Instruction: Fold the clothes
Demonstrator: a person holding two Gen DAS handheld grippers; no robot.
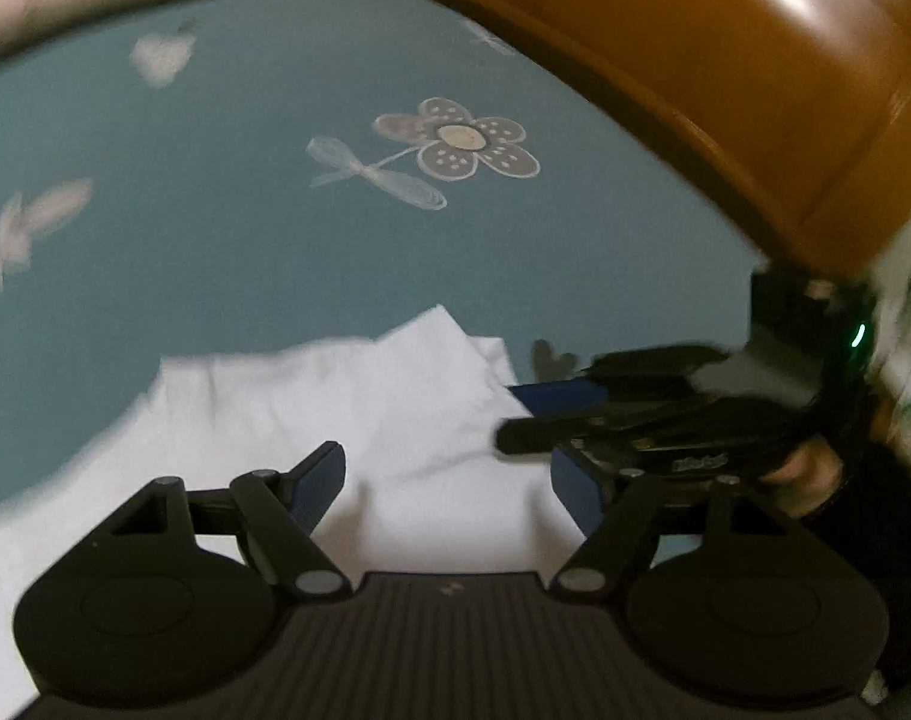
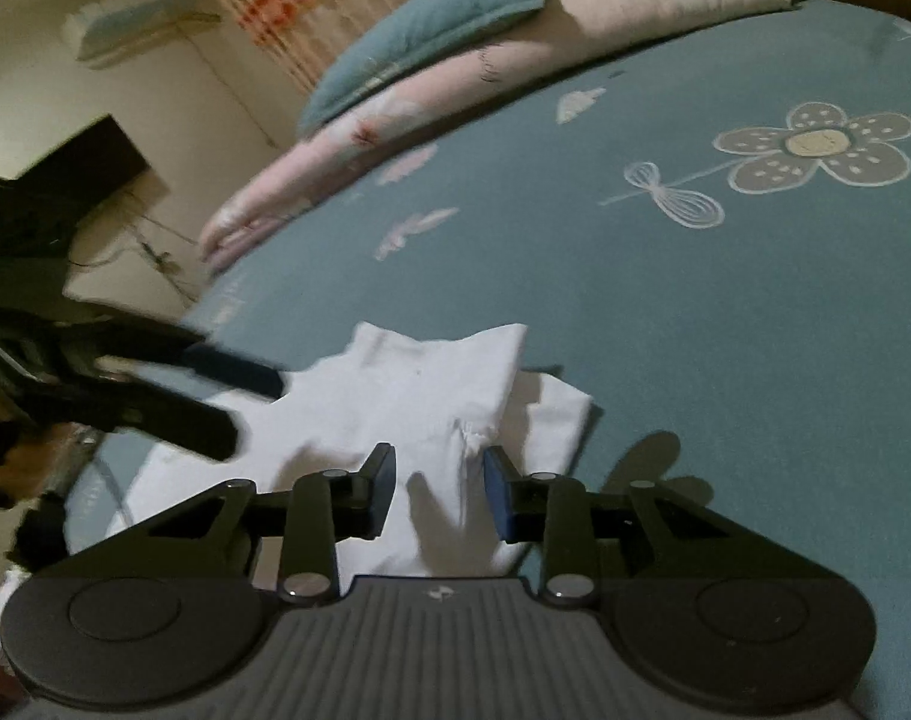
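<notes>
Both wrist views near, angled down; share white garment [image 1: 335,408], bedsheet [image 2: 695,330]

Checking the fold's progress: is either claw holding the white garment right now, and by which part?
Nothing is held. The left claw and the right claw both stand open above the white garment, with no cloth pinched between their pads.

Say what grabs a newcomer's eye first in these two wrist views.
The white garment, crumpled and partly folded on the teal bedsheet, sits just ahead of both grippers. Beyond it, the sheet's big grey flower print stands out. The left gripper and right gripper are open over the cloth with nothing pinched.
</notes>
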